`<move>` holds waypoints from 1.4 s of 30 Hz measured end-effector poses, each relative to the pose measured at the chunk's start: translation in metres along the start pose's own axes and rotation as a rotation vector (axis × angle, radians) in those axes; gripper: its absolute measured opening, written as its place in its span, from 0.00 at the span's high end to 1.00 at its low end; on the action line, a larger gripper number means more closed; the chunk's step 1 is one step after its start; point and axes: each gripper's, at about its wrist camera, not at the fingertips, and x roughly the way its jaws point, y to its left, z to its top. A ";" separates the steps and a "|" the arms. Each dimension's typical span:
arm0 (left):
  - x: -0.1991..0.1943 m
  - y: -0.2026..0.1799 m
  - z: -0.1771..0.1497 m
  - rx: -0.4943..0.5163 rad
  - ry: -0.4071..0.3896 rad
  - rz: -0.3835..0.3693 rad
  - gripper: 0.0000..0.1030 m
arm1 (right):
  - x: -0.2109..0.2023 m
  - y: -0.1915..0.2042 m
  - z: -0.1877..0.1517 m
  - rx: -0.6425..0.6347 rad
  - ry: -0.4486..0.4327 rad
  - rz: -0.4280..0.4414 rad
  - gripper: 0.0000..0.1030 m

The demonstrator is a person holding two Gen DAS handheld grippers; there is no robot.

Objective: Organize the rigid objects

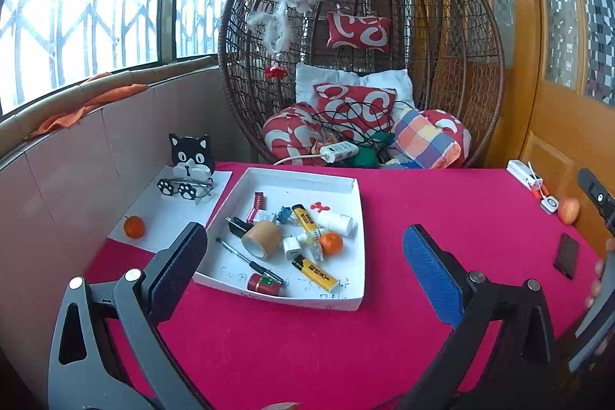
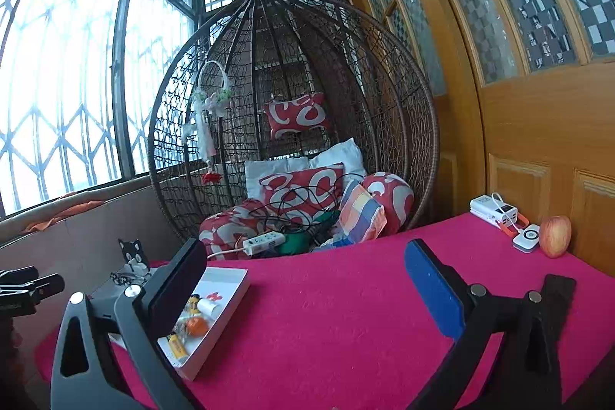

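A white shallow tray (image 1: pixel 355 248) sits on the red tablecloth and holds several small items: a brown tape roll (image 1: pixel 262 239), two yellow lighters (image 1: pixel 306 218), an orange (image 1: pixel 331 243), a white plug (image 1: pixel 292 248), a white bottle (image 1: pixel 336 222), a red lighter (image 1: pixel 264 284) and a telescopic pen (image 1: pixel 246 258). My left gripper (image 1: pixel 303 271) is open and empty, above the tray's near edge. My right gripper (image 2: pixel 303 283) is open and empty, over the cloth to the right of the tray (image 2: pixel 226 317).
A cat-shaped glasses holder (image 1: pixel 190 160) and an orange (image 1: pixel 134 226) sit on white paper at the left. A power bank (image 2: pixel 494 208), a small white device (image 2: pixel 526 238), an apple (image 2: pixel 555 236) and a black phone (image 1: pixel 567 255) lie at the right. A wicker hanging chair (image 1: pixel 361 45) stands behind the table.
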 end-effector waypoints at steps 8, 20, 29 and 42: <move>-0.024 0.006 -0.004 -0.011 -0.027 -0.005 0.00 | -0.027 -0.014 -0.001 0.006 -0.010 -0.057 0.00; -0.052 0.006 -0.007 -0.005 -0.068 0.023 0.00 | -0.061 -0.028 0.005 0.020 -0.053 -0.071 0.00; -0.056 0.011 -0.008 -0.030 -0.059 0.001 0.00 | -0.068 -0.027 0.007 0.007 -0.076 -0.076 0.00; -0.051 0.014 -0.011 -0.041 -0.036 -0.023 0.00 | -0.063 -0.027 0.002 0.011 -0.040 -0.070 0.00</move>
